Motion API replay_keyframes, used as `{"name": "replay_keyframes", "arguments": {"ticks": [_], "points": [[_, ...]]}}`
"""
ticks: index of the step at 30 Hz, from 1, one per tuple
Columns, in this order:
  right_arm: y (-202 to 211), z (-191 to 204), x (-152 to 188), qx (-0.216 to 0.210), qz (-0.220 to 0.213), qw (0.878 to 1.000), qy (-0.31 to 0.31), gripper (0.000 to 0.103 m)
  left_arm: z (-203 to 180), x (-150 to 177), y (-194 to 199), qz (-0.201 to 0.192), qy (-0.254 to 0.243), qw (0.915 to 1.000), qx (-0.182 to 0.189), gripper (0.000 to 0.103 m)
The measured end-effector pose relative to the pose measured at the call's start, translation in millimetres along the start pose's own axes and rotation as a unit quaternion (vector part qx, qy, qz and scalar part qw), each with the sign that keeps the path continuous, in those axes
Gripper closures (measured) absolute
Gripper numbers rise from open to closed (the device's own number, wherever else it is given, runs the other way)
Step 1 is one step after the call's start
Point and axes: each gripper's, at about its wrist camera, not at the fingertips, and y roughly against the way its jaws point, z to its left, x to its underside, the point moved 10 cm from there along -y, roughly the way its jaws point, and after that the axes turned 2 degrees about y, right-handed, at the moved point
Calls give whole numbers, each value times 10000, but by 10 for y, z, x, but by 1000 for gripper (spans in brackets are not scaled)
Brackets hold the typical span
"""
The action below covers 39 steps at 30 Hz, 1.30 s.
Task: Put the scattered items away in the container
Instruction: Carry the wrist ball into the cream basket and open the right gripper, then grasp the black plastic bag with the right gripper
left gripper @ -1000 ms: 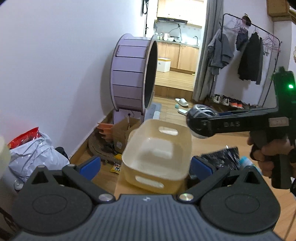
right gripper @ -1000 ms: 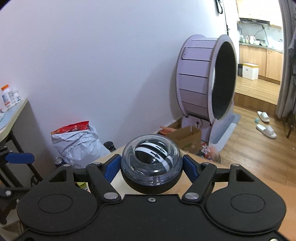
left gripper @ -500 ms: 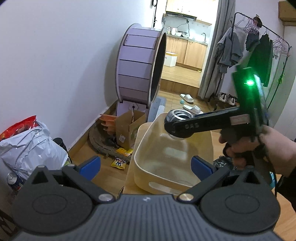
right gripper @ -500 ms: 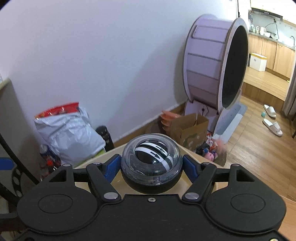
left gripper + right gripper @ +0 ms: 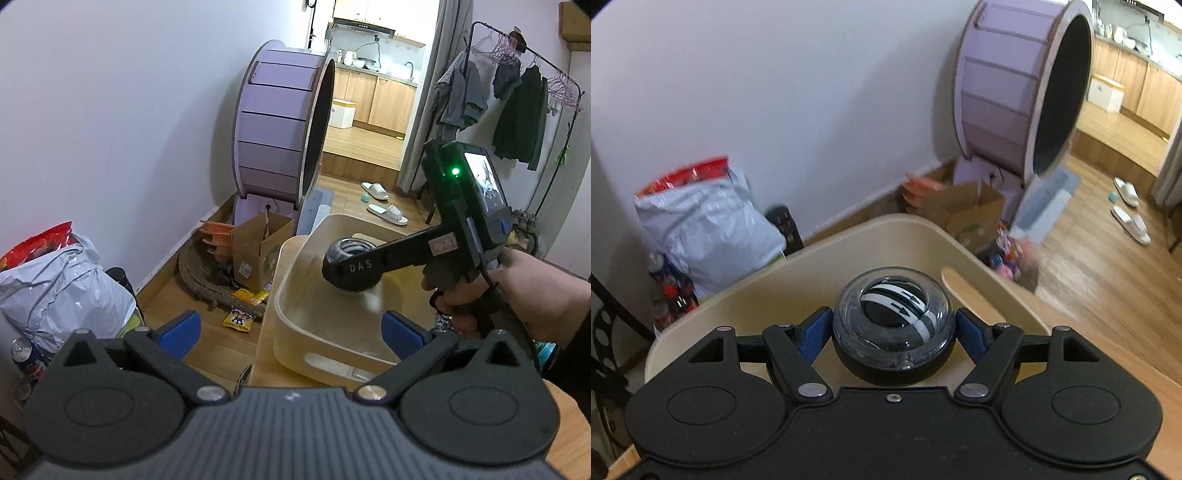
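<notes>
The beige tub (image 5: 295, 332) fills the lower middle of the left wrist view, sitting at the edge of the wooden table (image 5: 264, 365); the right gripper (image 5: 894, 330), at frame centre in its own view, is clenched on the gyro ball (image 5: 893, 317) and holds it inside the tub's rim, above the floor. The left gripper (image 5: 291, 328) hangs released and empty at the bottom of its frame. Let go from this height, the round ball could bounce or roll hard into a wall; the tub, near the table's edge, might then shift.

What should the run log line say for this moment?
right gripper: shut on gyro ball | over beige bin | left gripper: open, empty
</notes>
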Motion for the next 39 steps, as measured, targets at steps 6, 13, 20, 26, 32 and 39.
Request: {"name": "replay_keyframes", "arguments": {"ticks": [6, 13, 20, 26, 32, 39], "points": [[398, -10, -228, 26, -767, 9970, 6, 21, -25, -18, 95, -54, -41, 10000, 5, 0], [992, -128, -130, 22, -1074, 9942, 47, 21, -147, 70, 280, -83, -117, 9998, 161, 0], [1489, -373, 489, 191, -1007, 9947, -80, 16, -399, 411, 394, 108, -325, 9984, 455, 0], [1673, -459, 1120, 274, -694, 9965, -386, 16, -660, 626, 421, 281, -447, 9965, 654, 0], [1704, -401, 1516, 203, -394, 9979, -466, 14, -857, 744, 444, 390, -568, 9935, 911, 0], [1674, -691, 1428, 585, -629, 9951, -489, 14, -930, 776, 446, 355, -667, 9933, 880, 0]]}}
